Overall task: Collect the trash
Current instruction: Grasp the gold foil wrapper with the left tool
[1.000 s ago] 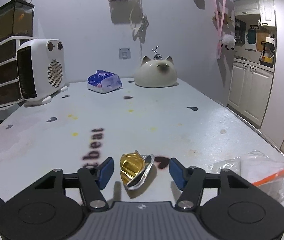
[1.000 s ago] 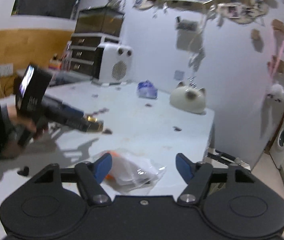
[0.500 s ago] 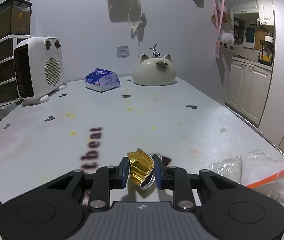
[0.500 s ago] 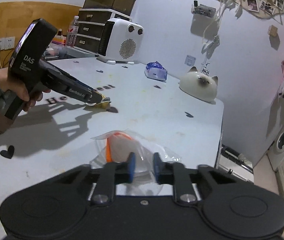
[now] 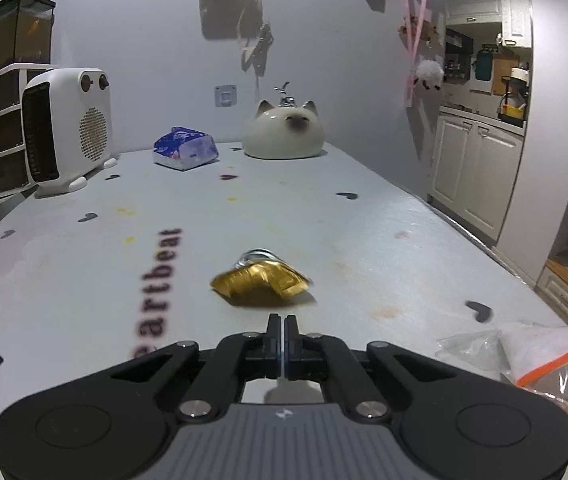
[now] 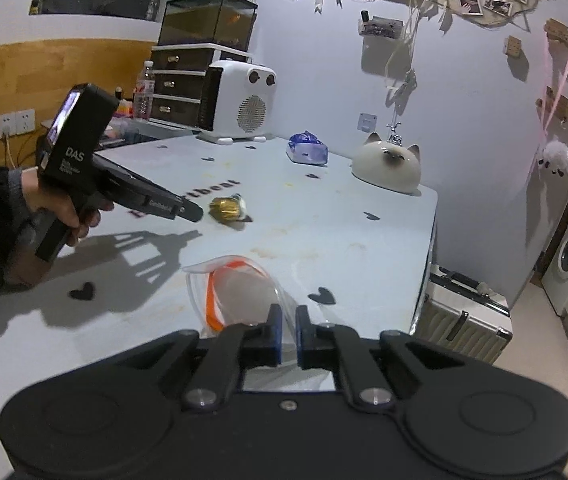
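Gold foil wrapper [image 5: 259, 282] lies crumpled on the table [image 5: 364, 216], just ahead of the left gripper [image 5: 283, 325], whose fingers are pressed together on nothing. Near the wrapper, toward the table's right edge, the right gripper [image 6: 288, 322] pinches the clear plastic bag [image 6: 244, 288] with an orange strip

You see a pale grey-white tabletop [image 5: 364, 216] printed with small dark hearts and black lettering, marked by faint yellow and brownish stains. On it lie a crumpled gold-foil wrapper [image 5: 260, 282] with a silver edge, and a clear plastic bag [image 6: 240, 292] with an orange strip. Your grippers are black with blue pads; the heater [image 5: 66, 132] is white, the cat-shaped dish [image 5: 284, 132] cream with a dark face, the tissue pack [image 5: 186, 153] blue and white.
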Action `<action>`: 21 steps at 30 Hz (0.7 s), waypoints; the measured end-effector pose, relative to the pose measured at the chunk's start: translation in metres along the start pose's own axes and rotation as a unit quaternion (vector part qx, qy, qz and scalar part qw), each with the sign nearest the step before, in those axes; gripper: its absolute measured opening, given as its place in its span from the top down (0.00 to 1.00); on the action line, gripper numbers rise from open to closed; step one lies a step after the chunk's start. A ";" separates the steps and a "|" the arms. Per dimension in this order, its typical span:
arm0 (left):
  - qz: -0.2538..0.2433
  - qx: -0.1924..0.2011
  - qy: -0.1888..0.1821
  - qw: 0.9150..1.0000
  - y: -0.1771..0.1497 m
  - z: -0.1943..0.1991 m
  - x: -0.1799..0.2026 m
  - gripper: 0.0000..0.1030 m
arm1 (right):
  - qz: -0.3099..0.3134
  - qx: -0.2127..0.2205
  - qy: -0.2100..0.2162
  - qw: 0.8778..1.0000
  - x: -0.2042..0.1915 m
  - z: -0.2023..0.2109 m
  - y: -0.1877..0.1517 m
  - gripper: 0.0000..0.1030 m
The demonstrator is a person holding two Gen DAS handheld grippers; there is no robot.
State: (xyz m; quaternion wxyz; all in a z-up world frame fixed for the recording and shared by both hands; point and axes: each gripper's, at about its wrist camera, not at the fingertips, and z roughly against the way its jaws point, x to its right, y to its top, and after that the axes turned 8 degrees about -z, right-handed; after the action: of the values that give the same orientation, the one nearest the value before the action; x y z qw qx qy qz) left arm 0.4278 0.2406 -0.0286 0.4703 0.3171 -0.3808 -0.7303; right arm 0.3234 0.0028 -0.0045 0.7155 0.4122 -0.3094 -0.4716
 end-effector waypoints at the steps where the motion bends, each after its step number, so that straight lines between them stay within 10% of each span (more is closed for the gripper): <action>1: -0.002 0.002 0.003 1.000 -0.001 0.003 0.003 0.96 | -0.001 0.002 0.004 1.000 -0.001 0.005 -0.002 0.94; 3: -0.001 0.006 0.013 1.000 -0.002 0.008 0.005 0.95 | -0.003 0.003 0.008 1.000 -0.004 0.011 -0.007 0.94; 7: 0.030 0.017 0.030 0.999 0.003 0.006 0.002 0.56 | -0.013 0.001 0.021 1.000 -0.007 0.017 -0.016 0.94; 11: 0.116 0.019 0.021 0.993 0.011 -0.009 -0.008 0.45 | -0.023 0.002 0.025 0.999 -0.009 0.018 -0.022 0.93; 21: 0.347 0.019 0.005 0.938 0.017 -0.055 -0.033 0.24 | -0.050 0.009 0.044 0.998 -0.007 0.016 -0.030 0.93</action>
State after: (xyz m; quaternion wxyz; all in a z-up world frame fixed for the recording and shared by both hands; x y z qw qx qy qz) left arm 0.4922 0.2522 -0.0382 0.6904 0.1780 -0.4788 -0.5122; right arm 0.2944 -0.0018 -0.0241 0.6999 0.4543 -0.2609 -0.4855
